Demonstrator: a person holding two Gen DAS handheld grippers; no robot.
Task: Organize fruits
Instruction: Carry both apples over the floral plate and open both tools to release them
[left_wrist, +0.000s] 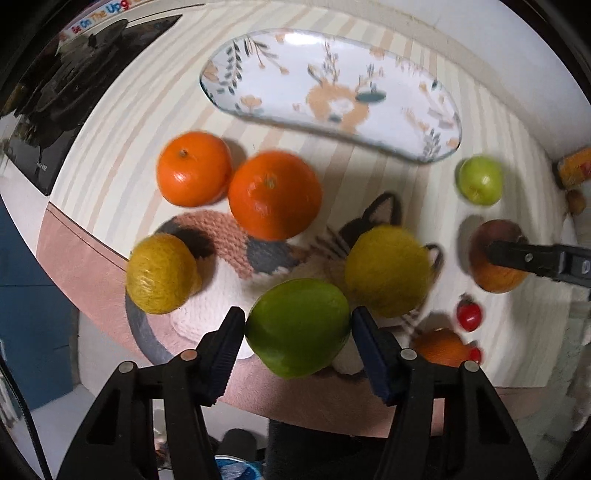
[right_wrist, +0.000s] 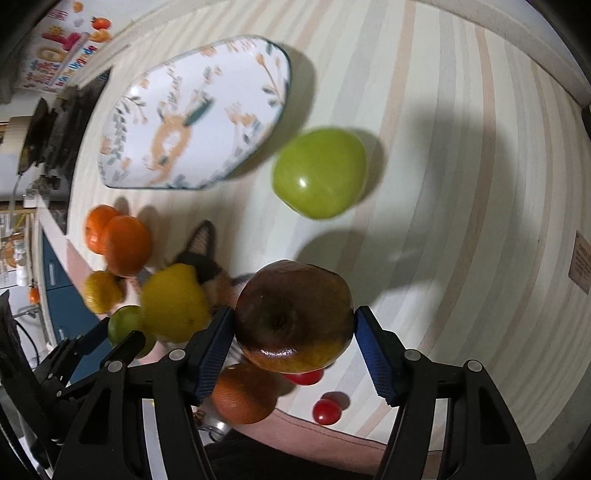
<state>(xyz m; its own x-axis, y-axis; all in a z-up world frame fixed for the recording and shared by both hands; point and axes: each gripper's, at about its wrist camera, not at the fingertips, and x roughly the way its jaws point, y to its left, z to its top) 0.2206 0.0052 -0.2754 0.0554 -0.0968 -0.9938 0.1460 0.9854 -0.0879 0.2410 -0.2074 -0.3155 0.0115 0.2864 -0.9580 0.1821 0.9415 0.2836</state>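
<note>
Both hand-held grippers clamped: left (left_wrist: 297, 325) on green fruit (left_wrist: 297, 328); right (right_wrist: 293, 325) on brown apple (right_wrist: 293, 317), stem dimple visible only right-wrist view.

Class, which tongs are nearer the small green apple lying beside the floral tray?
Right. The right tongs grip a brown apple just below the green apple; the left tongs are farther left.

Bright overhead light throws soft dark shadows across the striped bench (right_wrist: 461, 184), with glare on the patterned plate (left_wrist: 306, 40). Motion blur smears both fisheye views, edges bending into black vignette.
</note>
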